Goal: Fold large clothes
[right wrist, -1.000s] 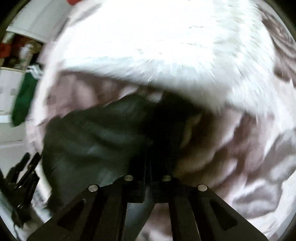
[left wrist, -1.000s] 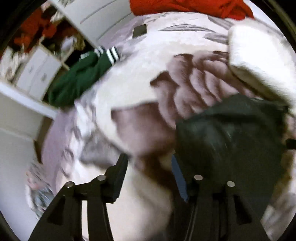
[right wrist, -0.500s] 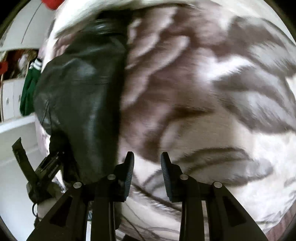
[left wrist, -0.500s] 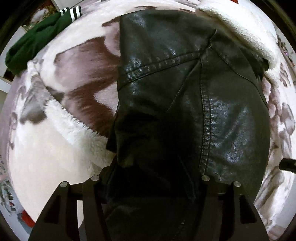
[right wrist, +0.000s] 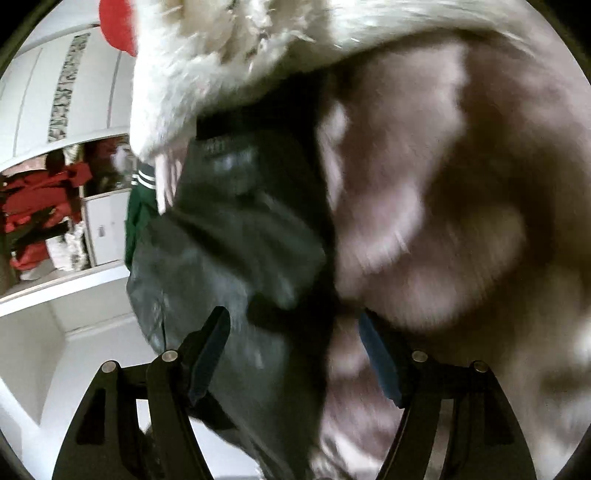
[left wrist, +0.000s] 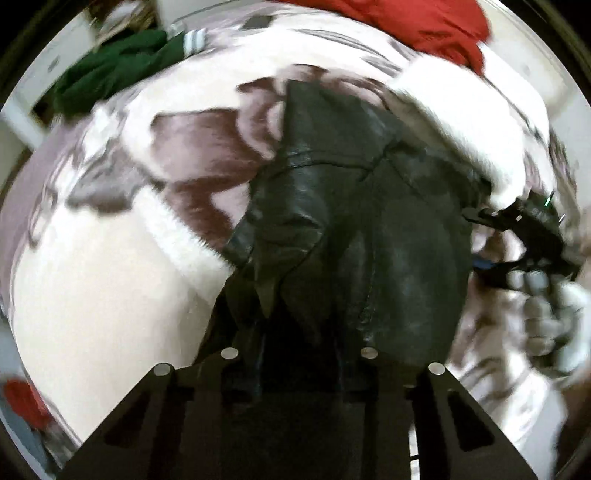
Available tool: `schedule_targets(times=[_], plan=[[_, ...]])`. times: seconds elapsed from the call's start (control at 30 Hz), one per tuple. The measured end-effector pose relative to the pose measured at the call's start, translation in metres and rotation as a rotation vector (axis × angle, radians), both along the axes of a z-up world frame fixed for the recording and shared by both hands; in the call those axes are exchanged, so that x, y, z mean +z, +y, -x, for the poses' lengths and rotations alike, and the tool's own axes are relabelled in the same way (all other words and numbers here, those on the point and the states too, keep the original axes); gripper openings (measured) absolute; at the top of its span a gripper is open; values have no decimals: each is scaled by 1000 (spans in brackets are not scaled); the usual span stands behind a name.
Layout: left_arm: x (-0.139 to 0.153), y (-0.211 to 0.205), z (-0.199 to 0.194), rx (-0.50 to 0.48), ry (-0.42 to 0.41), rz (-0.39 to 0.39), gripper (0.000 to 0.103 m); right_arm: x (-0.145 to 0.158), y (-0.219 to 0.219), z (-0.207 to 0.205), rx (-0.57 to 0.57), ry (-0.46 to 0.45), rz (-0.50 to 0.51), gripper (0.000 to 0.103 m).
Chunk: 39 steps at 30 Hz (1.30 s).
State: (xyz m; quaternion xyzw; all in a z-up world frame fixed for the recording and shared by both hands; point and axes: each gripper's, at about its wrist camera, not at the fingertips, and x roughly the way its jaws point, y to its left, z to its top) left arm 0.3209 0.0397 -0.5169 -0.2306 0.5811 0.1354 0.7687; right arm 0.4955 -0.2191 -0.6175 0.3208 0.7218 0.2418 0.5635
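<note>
A black leather jacket (left wrist: 351,221) with a white fleece lining (left wrist: 461,122) lies on a brown-and-white patterned blanket (left wrist: 207,147). My left gripper (left wrist: 299,362) is shut on the jacket's near edge, which covers its fingers. My right gripper (right wrist: 291,339) is open, its fingers spread around the jacket's edge (right wrist: 240,240) where it meets the blanket (right wrist: 443,184). The right gripper also shows in the left wrist view (left wrist: 517,236) at the jacket's right side, held by a gloved hand. The fleece (right wrist: 221,66) fills the top of the right wrist view.
A green garment with white stripes (left wrist: 122,62) lies at the blanket's far left. A red garment (left wrist: 424,26) lies at the far edge. White shelves (right wrist: 74,288) with red clothes (right wrist: 37,206) stand to the left.
My right gripper has opened wide and moved onto the jacket's edge. My left gripper stays shut on the jacket, which has shifted and creased.
</note>
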Motion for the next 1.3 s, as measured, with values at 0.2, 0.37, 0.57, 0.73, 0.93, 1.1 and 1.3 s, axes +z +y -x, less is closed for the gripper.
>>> schedule_targets(times=[0.2,0.37,0.57,0.73,0.93,1.1,1.3], plan=[[50,15,35,148,-15,11,27,-23,32,-21,19,17,-127,78],[21,-9,2,99,-2,37,30,-37,58,-27,54,38,-165,78],[-21,-35,-27,15,90,60,30,-25,60,-9,-21,-1,-86,19],[-36,-55,-27,-80,69,121,30,16,-7,33,-207,-20,-70,18],[-57,-71,-30,-159,54,53,24,-17,-70,66,-183,90,-170,50],[-64,-56,-27,-126,65,89,6,-37,-48,62,-64,89,-325,57],[-68,-39,-22,-130,54,123,5,-34,28,49,37,86,-341,79]])
